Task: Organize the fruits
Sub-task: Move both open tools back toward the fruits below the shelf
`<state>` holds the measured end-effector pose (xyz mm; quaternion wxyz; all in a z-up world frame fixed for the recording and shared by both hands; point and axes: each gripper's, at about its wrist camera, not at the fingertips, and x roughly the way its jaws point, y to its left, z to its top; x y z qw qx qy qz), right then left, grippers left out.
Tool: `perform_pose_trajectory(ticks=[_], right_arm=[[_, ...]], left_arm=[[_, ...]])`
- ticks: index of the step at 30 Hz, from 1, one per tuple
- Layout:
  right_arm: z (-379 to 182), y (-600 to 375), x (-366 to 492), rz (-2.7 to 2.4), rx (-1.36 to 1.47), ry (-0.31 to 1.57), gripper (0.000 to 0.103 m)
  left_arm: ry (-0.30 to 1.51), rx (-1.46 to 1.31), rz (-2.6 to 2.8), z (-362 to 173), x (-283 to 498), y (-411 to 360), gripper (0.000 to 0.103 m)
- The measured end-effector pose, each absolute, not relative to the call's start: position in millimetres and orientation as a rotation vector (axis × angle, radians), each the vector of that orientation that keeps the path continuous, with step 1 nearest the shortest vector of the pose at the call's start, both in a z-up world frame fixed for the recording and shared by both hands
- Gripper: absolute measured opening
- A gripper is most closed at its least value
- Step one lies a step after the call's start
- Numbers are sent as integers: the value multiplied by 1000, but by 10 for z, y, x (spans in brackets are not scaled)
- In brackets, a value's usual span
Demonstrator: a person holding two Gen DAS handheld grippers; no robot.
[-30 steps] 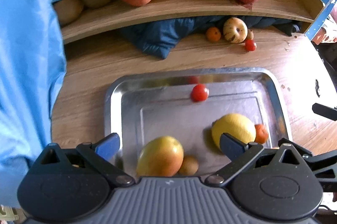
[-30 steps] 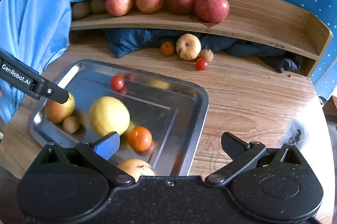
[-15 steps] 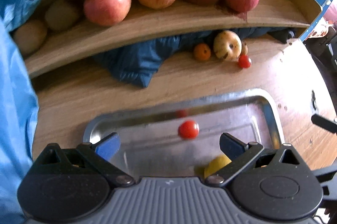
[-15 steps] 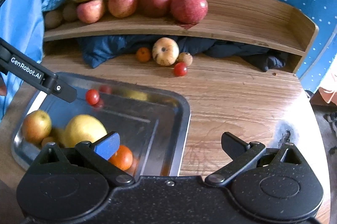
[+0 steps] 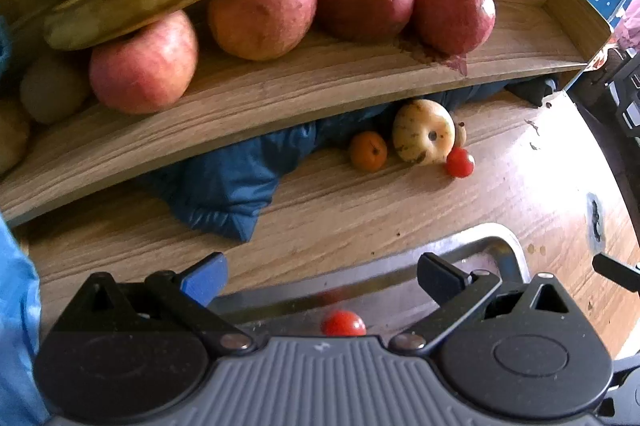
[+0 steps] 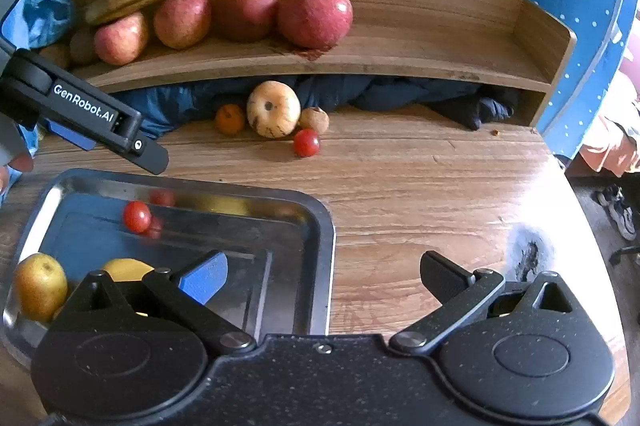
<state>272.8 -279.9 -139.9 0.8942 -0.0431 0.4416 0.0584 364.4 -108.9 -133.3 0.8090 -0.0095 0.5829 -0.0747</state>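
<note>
Both claws stand apart and hold nothing: left gripper above the tray's far rim, right gripper over its right edge. One cherry tomato sits inside the tray; another tomato, an orange and a pale apple lie on the table below the shelf.

Yellow fruit — half hidden behind right hand-held gripper.

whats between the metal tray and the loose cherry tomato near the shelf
Only bare wooden tabletop, clearest in the right wrist view: nothing sits between the tray rim and the cherry tomato.
</note>
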Motion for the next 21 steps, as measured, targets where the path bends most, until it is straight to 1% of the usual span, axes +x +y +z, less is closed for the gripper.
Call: perform_pose_trajectory(ticks=[7,21], right_arm=[[-1399,-2775,2894,112,-83,904,102],[-1494,-2710,3313,109,-142,906,102]], left_arm=[[1217,-43,-139,-1380,3805,-1118,102],[1218,-174,-61,-1623,3960,-1094,102]])
